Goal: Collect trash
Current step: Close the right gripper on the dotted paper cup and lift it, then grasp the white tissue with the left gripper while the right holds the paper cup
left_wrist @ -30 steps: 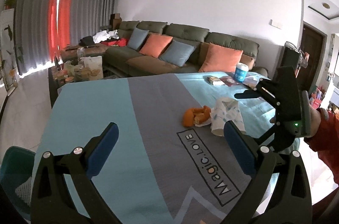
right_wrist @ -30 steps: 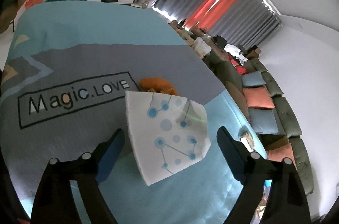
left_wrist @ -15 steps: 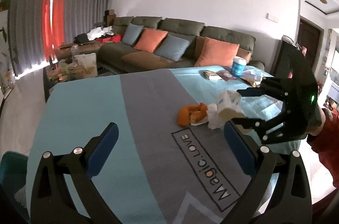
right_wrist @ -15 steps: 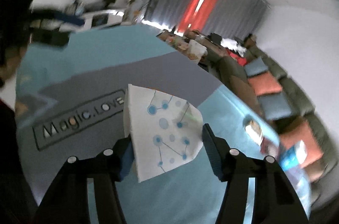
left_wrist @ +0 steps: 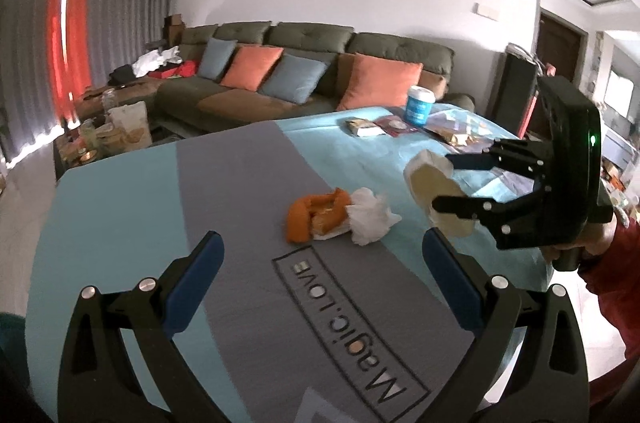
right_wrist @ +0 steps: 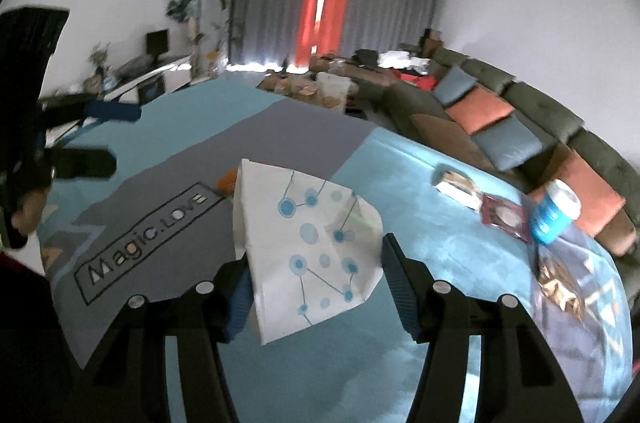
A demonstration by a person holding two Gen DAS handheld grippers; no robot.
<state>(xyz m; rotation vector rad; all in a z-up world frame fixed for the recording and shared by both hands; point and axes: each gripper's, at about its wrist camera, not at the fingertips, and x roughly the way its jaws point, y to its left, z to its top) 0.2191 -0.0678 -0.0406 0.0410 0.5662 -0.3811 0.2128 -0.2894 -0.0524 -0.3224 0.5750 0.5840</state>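
My right gripper (right_wrist: 316, 255) is shut on a crumpled white paper cup (right_wrist: 312, 247) printed with blue dots and lines, and holds it above the blue-grey tablecloth (right_wrist: 280, 135). The left wrist view shows that gripper (left_wrist: 442, 181) at the right, with the cup's (left_wrist: 432, 191) open mouth turned this way. On the cloth lie orange peel (left_wrist: 312, 217) and, touching it, a crumpled white tissue (left_wrist: 370, 221). My left gripper (left_wrist: 320, 243) stands open and empty just short of them, above the "Magic.LOVE" print; it also appears at the left edge as the left gripper (right_wrist: 116, 137).
At the table's far end stand a blue lidded cup (left_wrist: 420, 105) and several snack wrappers (left_wrist: 364, 127). A green sofa (left_wrist: 312, 63) with orange and blue cushions runs behind the table. A cluttered low table (left_wrist: 108, 127) sits by the curtains.
My right gripper closed on the paper cup, lifted it off the cloth and rolled level. My left gripper moved nearer the peel, still open. The tissue beside the peel is now uncovered.
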